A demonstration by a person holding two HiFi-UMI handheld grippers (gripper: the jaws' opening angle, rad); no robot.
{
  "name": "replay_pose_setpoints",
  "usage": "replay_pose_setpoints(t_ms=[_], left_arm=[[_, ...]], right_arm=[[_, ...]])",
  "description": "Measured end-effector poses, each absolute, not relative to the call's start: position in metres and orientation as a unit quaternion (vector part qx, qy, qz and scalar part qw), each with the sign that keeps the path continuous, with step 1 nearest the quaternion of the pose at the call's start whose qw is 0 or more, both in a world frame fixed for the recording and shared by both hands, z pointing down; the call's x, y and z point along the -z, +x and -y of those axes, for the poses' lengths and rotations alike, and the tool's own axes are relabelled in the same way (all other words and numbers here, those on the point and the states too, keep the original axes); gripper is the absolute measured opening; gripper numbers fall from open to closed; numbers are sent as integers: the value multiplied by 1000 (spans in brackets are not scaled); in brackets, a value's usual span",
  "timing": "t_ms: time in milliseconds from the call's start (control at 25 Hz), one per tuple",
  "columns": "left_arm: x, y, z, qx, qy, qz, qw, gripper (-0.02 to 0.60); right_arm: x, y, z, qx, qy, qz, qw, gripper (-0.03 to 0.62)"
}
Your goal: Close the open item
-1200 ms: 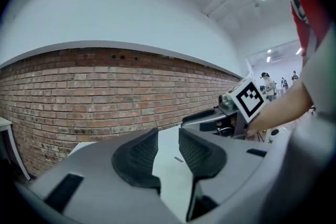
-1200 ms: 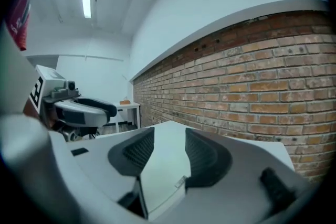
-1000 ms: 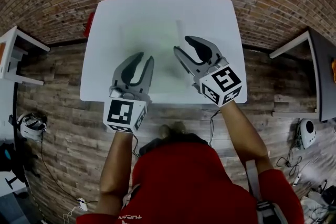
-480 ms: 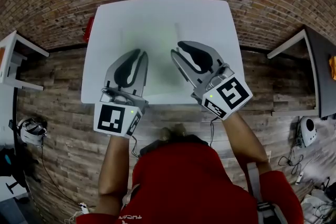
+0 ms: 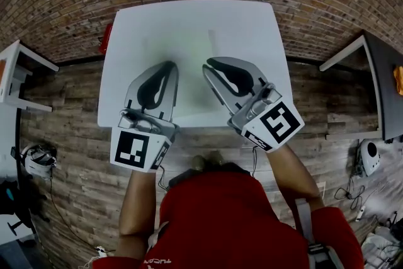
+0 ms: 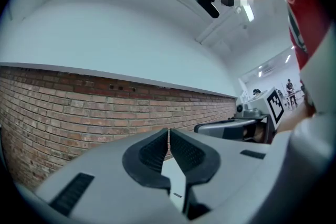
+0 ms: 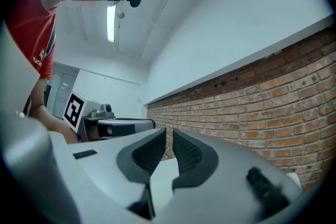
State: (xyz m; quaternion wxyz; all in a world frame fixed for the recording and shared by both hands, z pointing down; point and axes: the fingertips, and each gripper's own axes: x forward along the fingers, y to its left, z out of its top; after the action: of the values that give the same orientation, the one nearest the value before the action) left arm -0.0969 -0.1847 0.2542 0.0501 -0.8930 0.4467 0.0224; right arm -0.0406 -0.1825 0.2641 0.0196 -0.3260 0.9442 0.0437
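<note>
The item (image 5: 182, 47) shows only as a faint, greenish, see-through patch lying flat on the tabletop (image 5: 252, 19), beyond both claws. Whether it is open or closed cannot be told.

The left claw (image 5: 169, 64) and right claw (image 5: 206, 65) hang level above the near half of the tabletop. Both have just been closing and are now together or all but, with nothing between them.

The main risk is that the item is left unsealed, since neither claw touches it. If it needs another press, such a thin, slick thing will likely slide on the smooth tabletop and be hard to pinch. The claws also sit close side by side and could knock together.

A second ago both claws were smaller in the head view, lower and further over the tabletop. Their jaws stood apart, the right one widely.
</note>
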Motion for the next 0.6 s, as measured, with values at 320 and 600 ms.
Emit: replay_pose_setpoints(t_ms=[320, 600], left_arm=[[-254, -86, 176, -23, -899, -434, 45, 14], [-258, -78, 170, -17, -902, -430, 40, 12]], right_arm=[[-262, -47, 173, -50, -316, -947, 21, 41], [-267, -50, 167, -44, -309, -950, 17, 35]])
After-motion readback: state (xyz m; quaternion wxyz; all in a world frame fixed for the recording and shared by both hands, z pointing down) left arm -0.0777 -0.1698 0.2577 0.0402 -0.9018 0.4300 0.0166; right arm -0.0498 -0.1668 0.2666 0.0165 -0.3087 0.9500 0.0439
